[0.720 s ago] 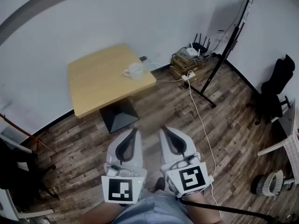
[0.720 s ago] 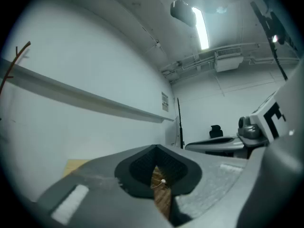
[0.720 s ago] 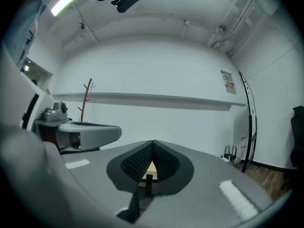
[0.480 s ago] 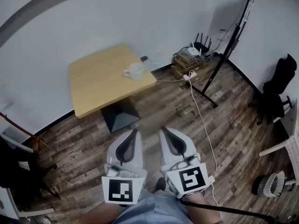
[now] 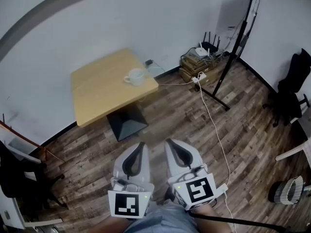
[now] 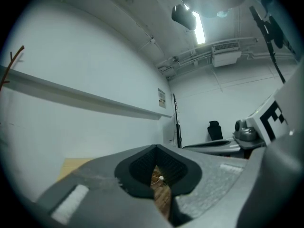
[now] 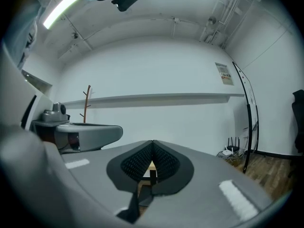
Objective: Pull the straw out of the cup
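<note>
the cup [image 5: 136, 75] sits near the table's [image 5: 97, 93] far right edge, its straw too small to make out, so i'd walk up to the table before unclenching the left gripper [image 5: 140, 144] or right gripper [image 5: 168, 141], both pinched closed on nothing.

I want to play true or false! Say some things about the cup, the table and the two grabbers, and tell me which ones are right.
1. The cup sits on the wooden table. True.
2. The left gripper is holding the cup. False: it is shut on nothing, close to the person's body and far from the table.
3. The right gripper has its jaws together. True.
4. The cup is in the middle of the table. False: it stands near the table's far right edge.
5. A white cable lies on the wooden floor. True.
</note>
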